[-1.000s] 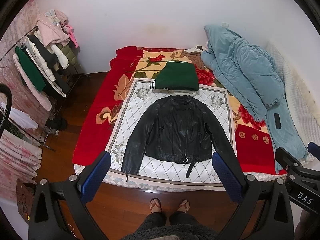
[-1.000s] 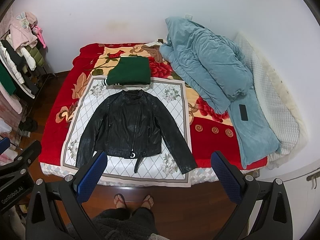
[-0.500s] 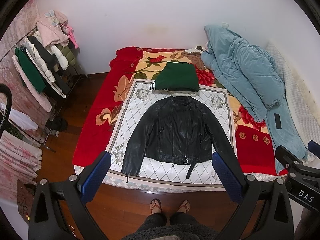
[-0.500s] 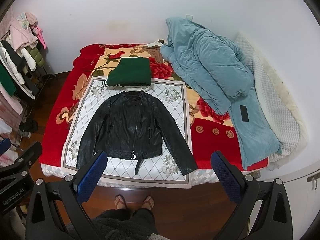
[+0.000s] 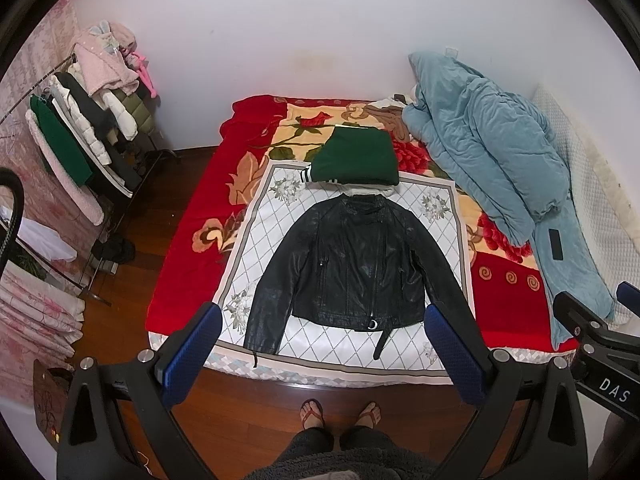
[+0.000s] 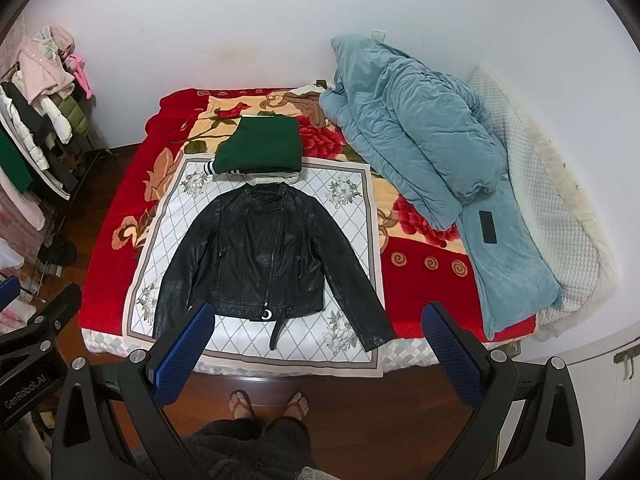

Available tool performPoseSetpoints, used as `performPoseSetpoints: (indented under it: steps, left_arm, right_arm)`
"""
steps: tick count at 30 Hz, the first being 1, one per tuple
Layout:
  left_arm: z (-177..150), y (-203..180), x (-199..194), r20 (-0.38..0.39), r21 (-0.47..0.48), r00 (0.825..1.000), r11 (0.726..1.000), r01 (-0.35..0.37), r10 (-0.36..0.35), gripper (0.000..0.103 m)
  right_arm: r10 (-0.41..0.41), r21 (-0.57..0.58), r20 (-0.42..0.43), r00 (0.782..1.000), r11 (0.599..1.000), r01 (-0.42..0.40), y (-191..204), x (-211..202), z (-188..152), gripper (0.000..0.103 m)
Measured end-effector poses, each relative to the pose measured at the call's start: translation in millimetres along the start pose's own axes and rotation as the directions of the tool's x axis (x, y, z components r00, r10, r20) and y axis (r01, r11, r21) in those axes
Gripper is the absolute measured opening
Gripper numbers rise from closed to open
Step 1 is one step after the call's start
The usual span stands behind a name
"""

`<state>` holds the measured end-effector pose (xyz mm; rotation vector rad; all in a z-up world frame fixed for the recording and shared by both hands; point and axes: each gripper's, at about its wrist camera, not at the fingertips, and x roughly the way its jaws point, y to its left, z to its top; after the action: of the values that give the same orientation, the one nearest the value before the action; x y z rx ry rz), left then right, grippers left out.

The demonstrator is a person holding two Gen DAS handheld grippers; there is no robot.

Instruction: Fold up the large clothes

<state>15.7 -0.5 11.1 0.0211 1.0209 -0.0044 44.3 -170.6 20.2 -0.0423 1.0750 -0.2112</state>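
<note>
A black leather jacket (image 5: 356, 264) lies flat and face up in the middle of the frame, spread on a white diamond-patterned cloth (image 5: 436, 216) that covers the near part of a bed (image 5: 188, 248) with a red flowered blanket. Both sleeves angle out and down toward the lower corners of the cloth, the zip runs on a slant down the front, and a belt strap with a metal ring hangs off the hem. Just above the collar, a folded green garment (image 5: 354, 156) with white-striped cuffs sits on top of something pale. In the upper right, a crumpled light-blue quilt (image 5: 492, 140) is heaped on the bed, with a dark phone (image 5: 555, 244) lying on its lower part. A rack of hanging clothes (image 5: 84, 136) stands at the left edge of the frame. The left gripper (image 5: 320, 350) hangs at the bottom of its view, its blue-padded fingers (image 5: 192, 352) spread wide apart and holding nothing, well short of the jacket. The right gripper (image 6: 316, 348) sits the same way in its own view, fingers wide apart and empty, its left pad overlapping the jacket's lower left sleeve in the picture only. Between the fingers, at the bottom centre, a person's feet (image 5: 340, 416) in sandals stand on the dark wooden floor (image 5: 248, 404) at the foot of the bed.
</note>
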Motion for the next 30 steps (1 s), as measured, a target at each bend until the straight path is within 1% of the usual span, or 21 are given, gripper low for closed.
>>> performPoseSetpoints:
  steps: [10, 11, 14, 15, 19, 30]
  left_arm:
    - [-1, 0, 0, 0.001, 0.000, 1.000, 1.000, 0.001, -0.001, 0.103]
    - [0, 0, 0, 0.002, 0.000, 1.000, 1.000, -0.001, 0.001, 0.103]
    - [2, 0, 0, 0.003, -0.001, 1.000, 1.000, 0.000, 0.000, 0.103]
    - [0, 0, 0, 0.003, 0.000, 1.000, 1.000, -0.001, 0.001, 0.103]
    - [2, 0, 0, 0.004, -0.001, 1.000, 1.000, 0.001, -0.001, 0.103]
    - [8, 0, 1, 0.007, -0.001, 1.000, 1.000, 0.001, -0.001, 0.103]
  right_arm:
    - [-0.002, 0.000, 0.003, 1.000, 1.000, 0.002, 0, 0, 1, 0.103]
    - [-0.004, -0.003, 0.005, 1.000, 1.000, 0.004, 0, -1, 9, 0.103]
    - [-0.002, -0.002, 0.006, 1.000, 1.000, 0.002, 1, -1, 18, 0.103]
    - [-0.005, -0.004, 0.008, 1.000, 1.000, 0.005, 1, -1, 15, 0.103]
    - [-0.004, -0.002, 0.010, 1.000, 1.000, 0.004, 1, -1, 23, 0.103]
    - [-0.005, -0.004, 0.011, 1.000, 1.000, 0.005, 3, -2, 24, 0.103]
